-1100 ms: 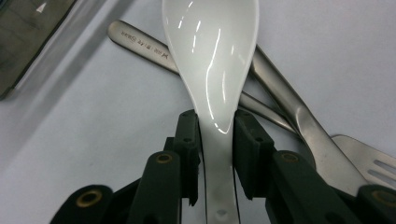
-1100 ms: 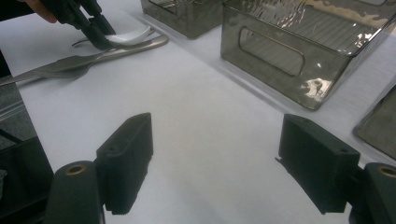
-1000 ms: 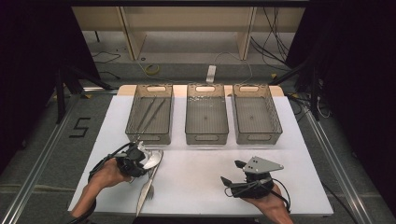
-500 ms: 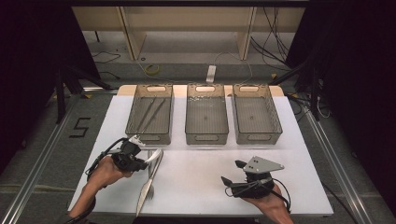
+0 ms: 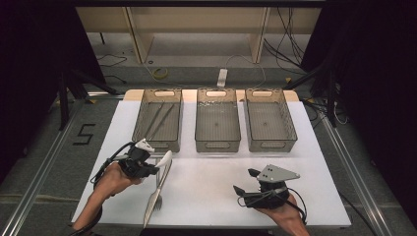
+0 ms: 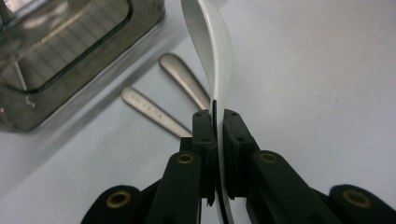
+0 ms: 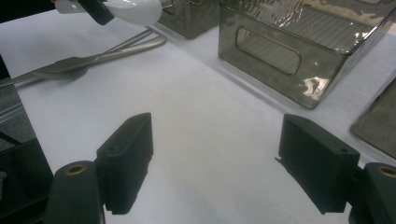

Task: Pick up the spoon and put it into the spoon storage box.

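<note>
**Entry: white spoon, lifted for sorting**

My left hand-held gripper [image 5: 156,166] has just closed its jaws edge-on upon the white plastic spoon [image 6: 212,51], above the steel cutlery [image 5: 156,196] on the white counter [image 5: 206,187], near the smoked-plastic bin [image 5: 158,120]. My right hand-held gripper [image 7: 215,163] gapes empty, presumably spare.

Bare white desk [image 5: 206,182] is lying open between my two hand-held grippers, giving free passage across the middle. Three grey bins [image 5: 218,120] are lining the far side in a row, walling off the way forward. A fork and a knife [image 5: 156,194] are lying on the sheet just beside my left hand-held gripper [image 5: 158,164], crowding that corner.
</note>
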Action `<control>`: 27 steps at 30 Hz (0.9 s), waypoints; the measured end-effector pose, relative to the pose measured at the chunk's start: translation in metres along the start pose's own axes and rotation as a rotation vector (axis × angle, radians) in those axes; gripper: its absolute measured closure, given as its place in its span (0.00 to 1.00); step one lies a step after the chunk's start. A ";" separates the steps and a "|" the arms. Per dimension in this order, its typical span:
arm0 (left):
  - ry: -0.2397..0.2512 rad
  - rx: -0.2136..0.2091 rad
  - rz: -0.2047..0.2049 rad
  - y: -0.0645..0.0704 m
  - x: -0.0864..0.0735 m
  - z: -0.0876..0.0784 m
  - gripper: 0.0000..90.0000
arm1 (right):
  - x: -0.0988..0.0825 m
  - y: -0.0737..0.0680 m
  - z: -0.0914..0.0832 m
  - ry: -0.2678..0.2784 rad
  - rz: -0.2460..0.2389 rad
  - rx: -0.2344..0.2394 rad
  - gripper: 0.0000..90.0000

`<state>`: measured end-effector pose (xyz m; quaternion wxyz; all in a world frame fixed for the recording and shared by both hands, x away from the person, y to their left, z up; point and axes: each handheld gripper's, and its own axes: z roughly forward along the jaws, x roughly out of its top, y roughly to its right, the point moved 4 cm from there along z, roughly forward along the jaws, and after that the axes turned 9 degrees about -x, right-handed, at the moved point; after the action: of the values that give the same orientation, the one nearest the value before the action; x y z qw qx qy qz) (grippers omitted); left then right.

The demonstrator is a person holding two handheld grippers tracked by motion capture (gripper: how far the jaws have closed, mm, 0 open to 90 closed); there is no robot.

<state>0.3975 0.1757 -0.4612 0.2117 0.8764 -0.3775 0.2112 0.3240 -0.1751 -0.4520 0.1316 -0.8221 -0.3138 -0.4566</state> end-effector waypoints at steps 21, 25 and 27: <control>0.136 0.003 0.054 0.013 0.074 0.003 0.94 | 0.001 0.003 -0.002 0.017 0.028 -0.004 0.30; 0.159 0.014 0.065 0.013 0.091 0.002 0.94 | 0.001 0.003 -0.002 0.016 0.026 -0.003 0.30; 0.171 0.011 0.062 0.013 0.098 0.002 0.94 | 0.001 0.003 -0.002 0.017 0.027 -0.002 0.30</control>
<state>0.4494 0.1097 -0.4082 0.2317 0.8441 -0.3839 0.2939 0.3252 -0.1779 -0.4501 0.1396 -0.8224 -0.3012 -0.4620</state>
